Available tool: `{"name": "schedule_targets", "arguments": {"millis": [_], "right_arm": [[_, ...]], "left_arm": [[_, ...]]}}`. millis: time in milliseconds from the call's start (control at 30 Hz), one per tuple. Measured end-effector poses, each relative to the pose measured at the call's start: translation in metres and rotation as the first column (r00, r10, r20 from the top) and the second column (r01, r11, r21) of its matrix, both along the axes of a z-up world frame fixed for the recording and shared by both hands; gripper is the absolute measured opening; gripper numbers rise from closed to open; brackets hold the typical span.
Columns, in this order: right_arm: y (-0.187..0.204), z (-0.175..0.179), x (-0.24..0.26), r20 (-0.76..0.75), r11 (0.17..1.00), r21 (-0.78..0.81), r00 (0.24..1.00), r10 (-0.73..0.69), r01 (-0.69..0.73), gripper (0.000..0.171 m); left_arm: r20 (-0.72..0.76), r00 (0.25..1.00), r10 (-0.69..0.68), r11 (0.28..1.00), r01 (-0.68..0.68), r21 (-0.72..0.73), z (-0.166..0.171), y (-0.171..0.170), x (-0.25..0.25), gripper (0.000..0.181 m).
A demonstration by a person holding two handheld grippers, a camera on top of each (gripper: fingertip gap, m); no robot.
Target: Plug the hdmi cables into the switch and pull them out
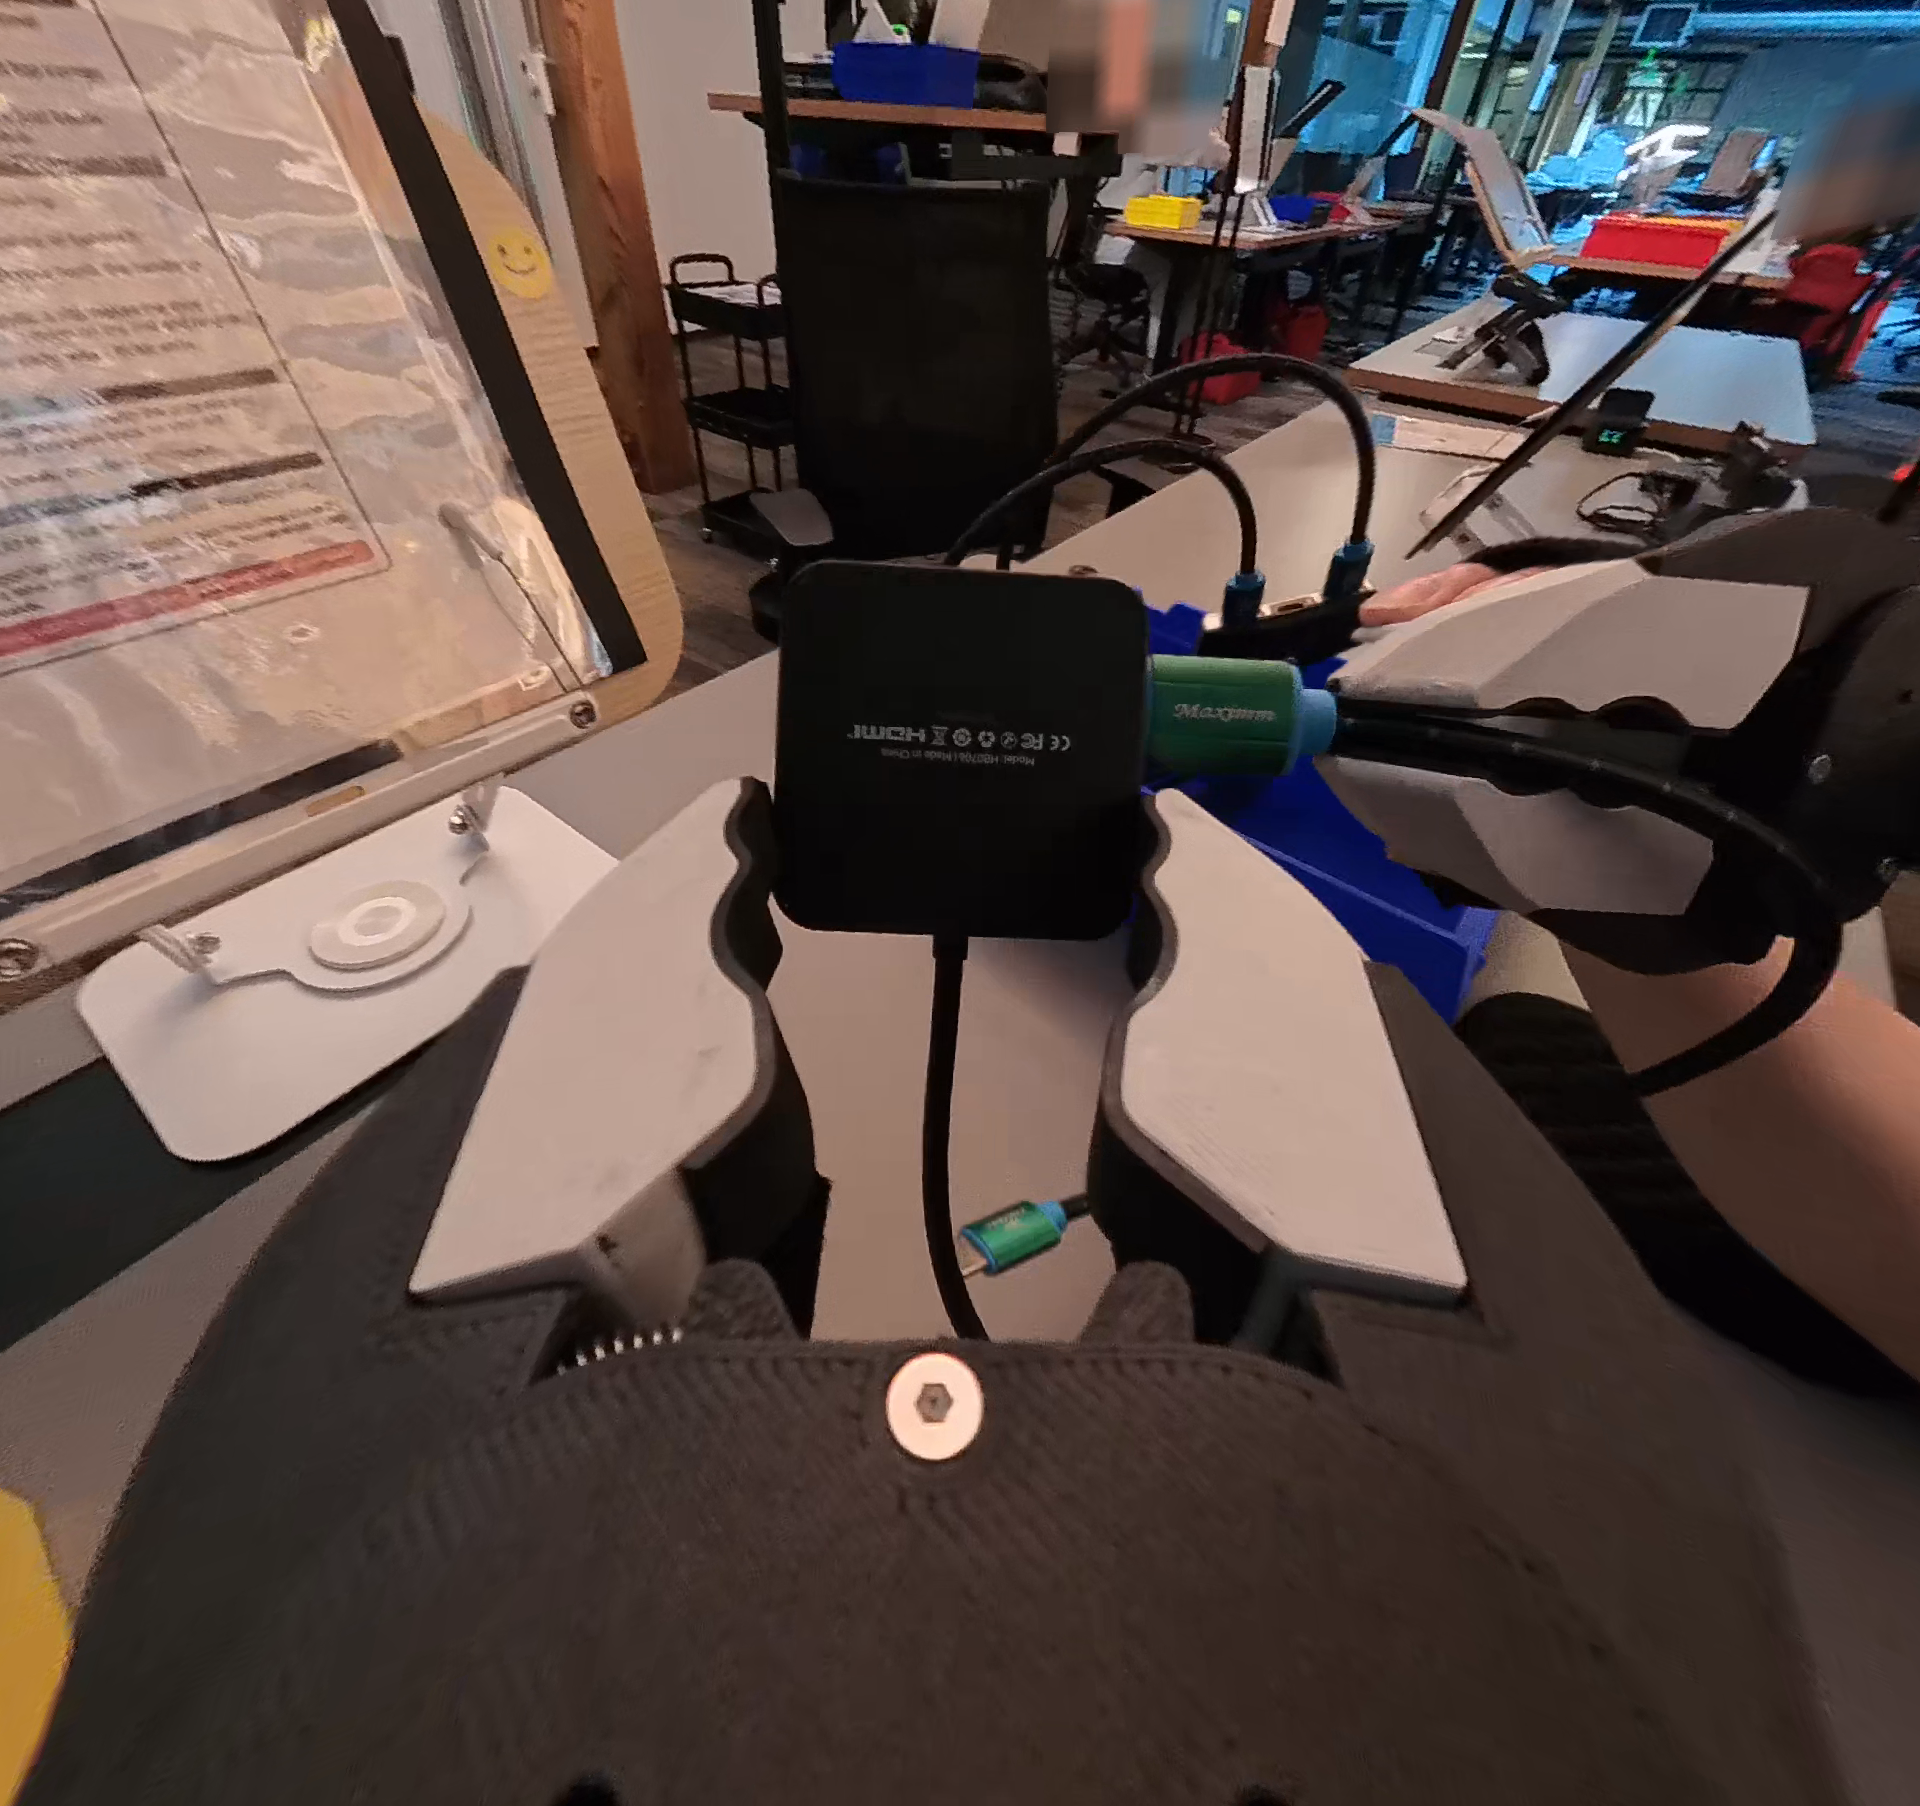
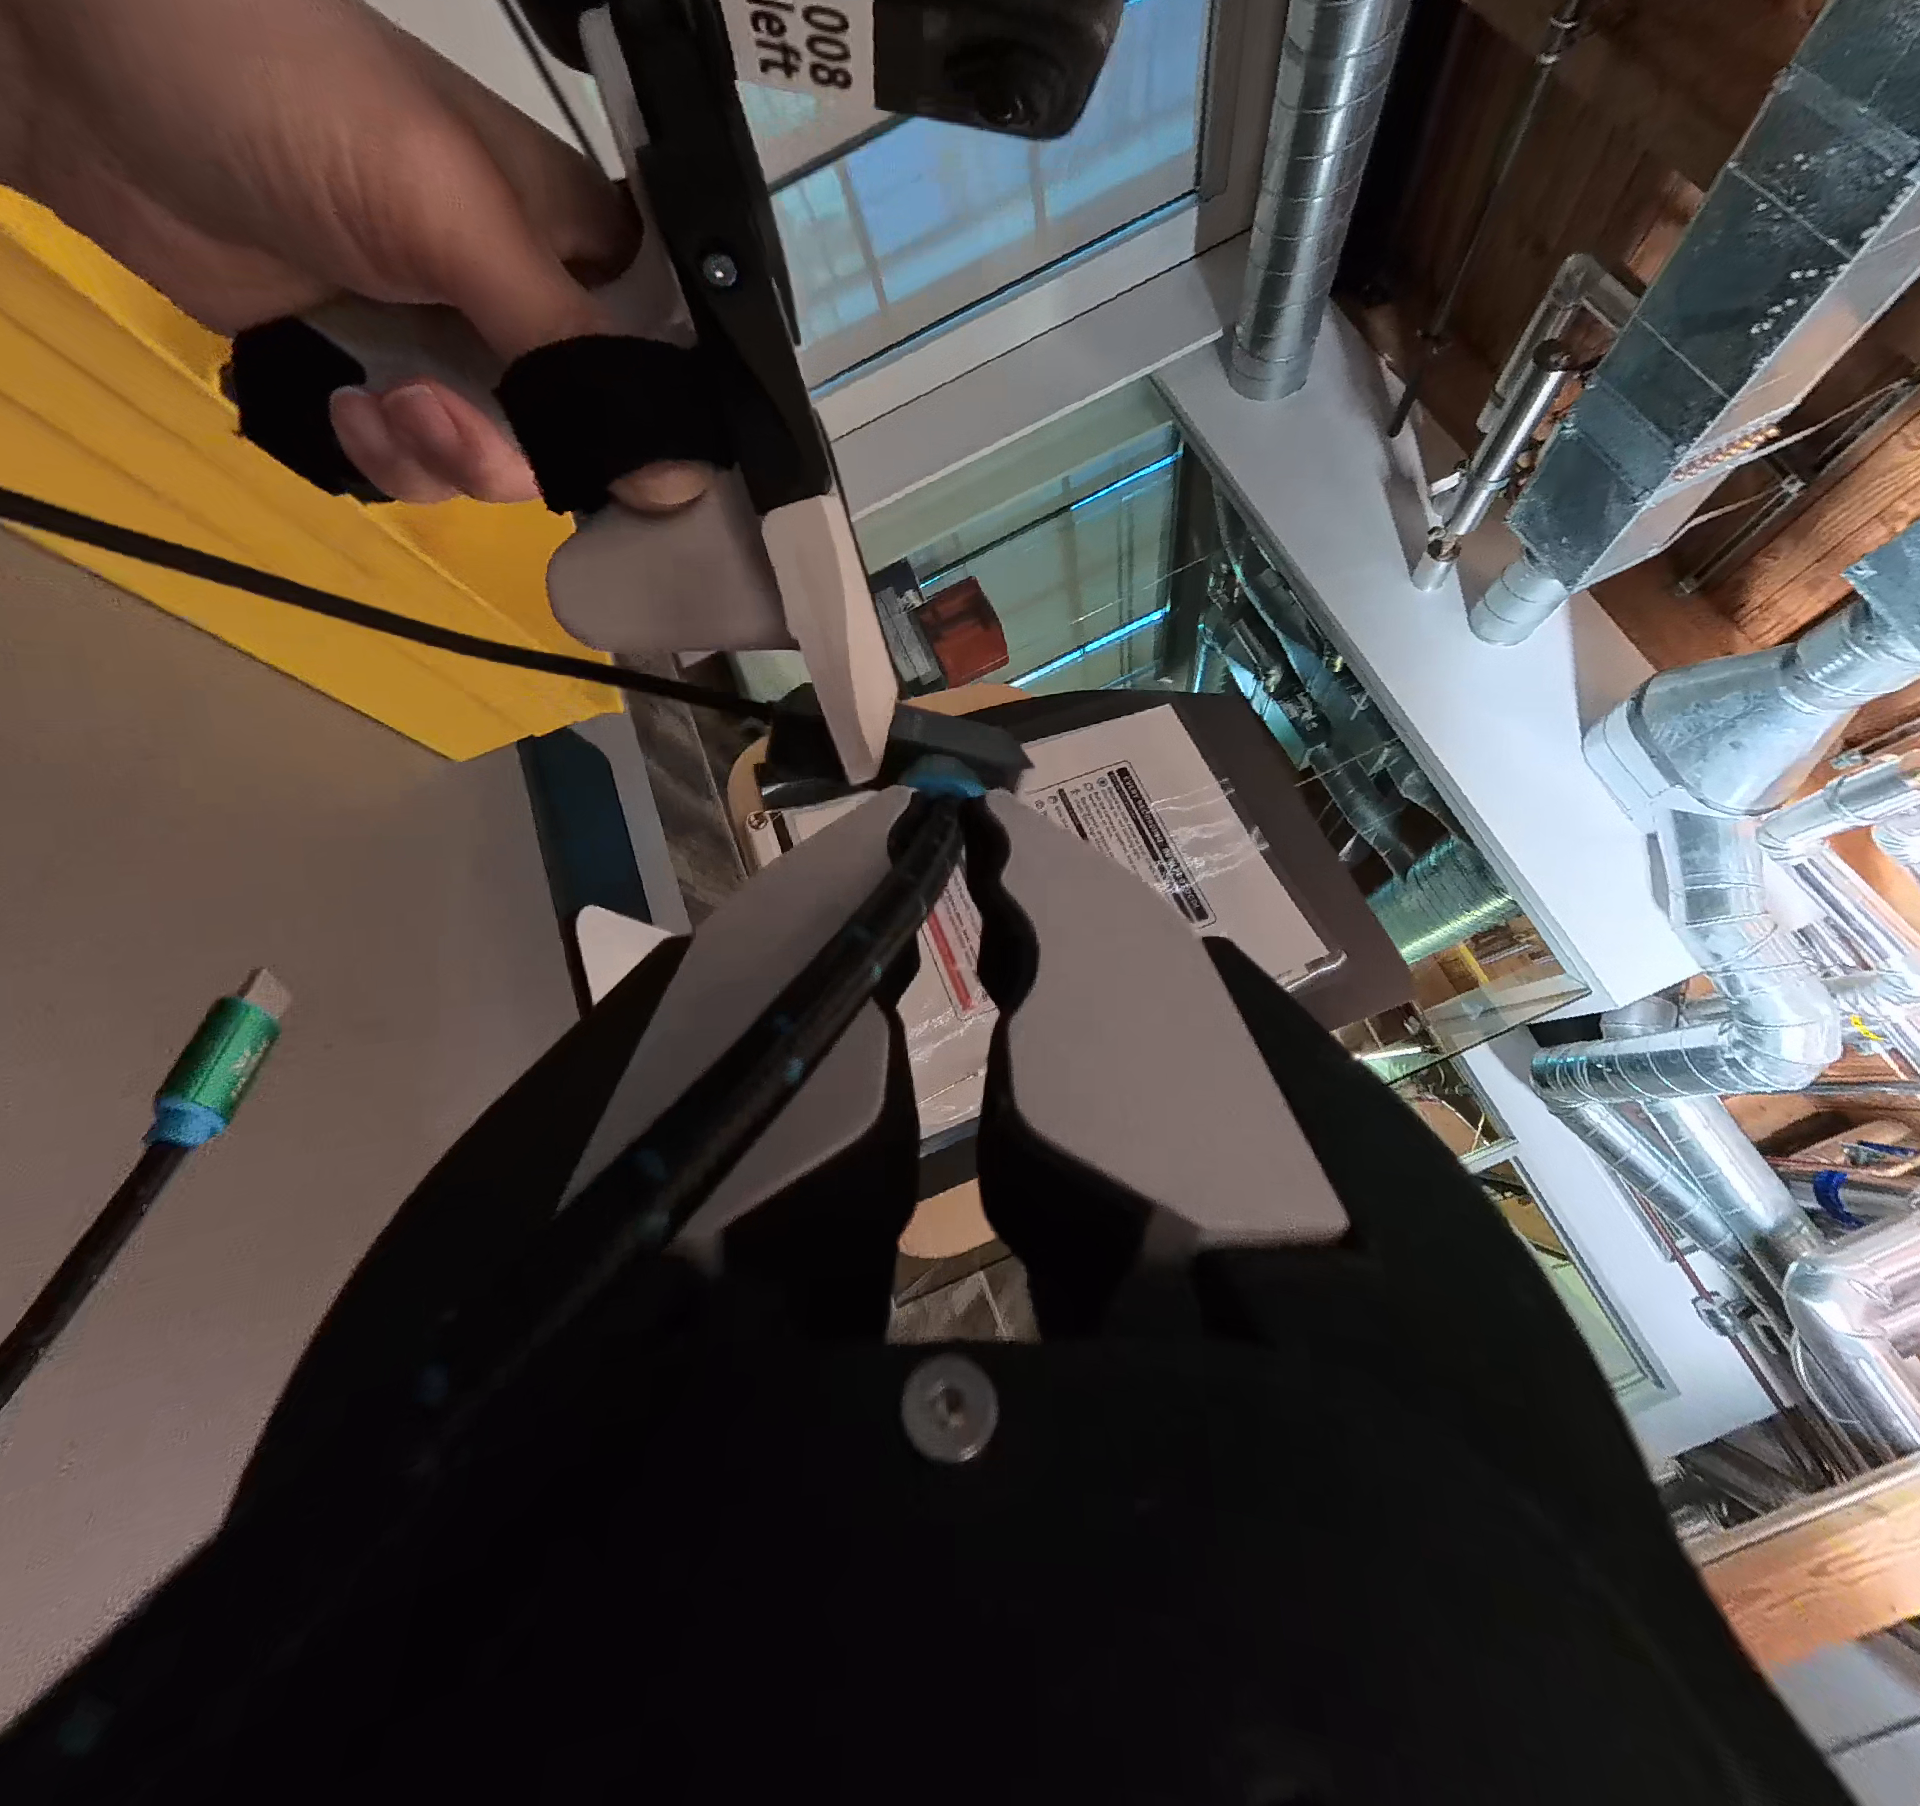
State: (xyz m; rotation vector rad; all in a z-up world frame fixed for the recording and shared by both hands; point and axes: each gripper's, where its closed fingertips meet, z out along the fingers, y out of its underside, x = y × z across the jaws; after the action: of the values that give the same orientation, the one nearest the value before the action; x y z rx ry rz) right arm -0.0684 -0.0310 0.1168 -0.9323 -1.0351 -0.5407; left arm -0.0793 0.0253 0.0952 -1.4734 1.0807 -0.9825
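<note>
One cable seated: right gripper [image 1: 1335,722] clamps the cord behind the green plug [image 1: 1226,730], at 3 o'clock of the switch [image 1: 956,748], which left gripper [image 1: 951,847] pinches. Second plug [image 2: 223,1050] loose on table [image 2: 260,821] at 8 o'clock; unplugging remains.

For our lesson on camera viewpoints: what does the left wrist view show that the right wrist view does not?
Left wrist view only: the flat face of the square black HDMI switch and the green plug seated in its side.

Right wrist view only: a loose green-ended cable lying on the grey table.

Both: the right gripper closed on the black cable, and the left gripper.
</note>
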Motion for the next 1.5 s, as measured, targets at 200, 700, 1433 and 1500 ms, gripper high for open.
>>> {"name": "schedule_targets", "arguments": {"millis": [200, 700, 1433, 1500], "right_arm": [[-0.001, 0.001, 0.003, -0.03, 0.998, 0.06, 0.999, 0.036, -0.034, 0.007], [0.021, 0.007, 0.039, -0.737, 0.814, -0.365, 0.675, 0.045, -0.453, 0.012], [0.005, -0.018, 0.005, -0.807, 0.428, -0.546, 0.59, -0.035, -0.72, 0.013], [0.006, -0.013, 0.005, -0.838, 0.423, -0.505, 0.545, -0.032, -0.752, 0.022]], "left_arm": [[-0.015, 0.996, 0.093, 0.984, -0.09, 0.152, 0.013, -0.002, -0.005, 0.065], [0.096, 0.974, 0.205, 0.73, -0.217, 0.648, 0.053, -0.009, -0.026, 0.065], [-0.022, 0.989, 0.146, 0.66, -0.081, 0.747, 0.028, -0.031, 0.003, 0.065], [-0.038, 0.993, 0.111, 0.667, -0.046, 0.743, 0.026, -0.036, 0.004, 0.065]]}}
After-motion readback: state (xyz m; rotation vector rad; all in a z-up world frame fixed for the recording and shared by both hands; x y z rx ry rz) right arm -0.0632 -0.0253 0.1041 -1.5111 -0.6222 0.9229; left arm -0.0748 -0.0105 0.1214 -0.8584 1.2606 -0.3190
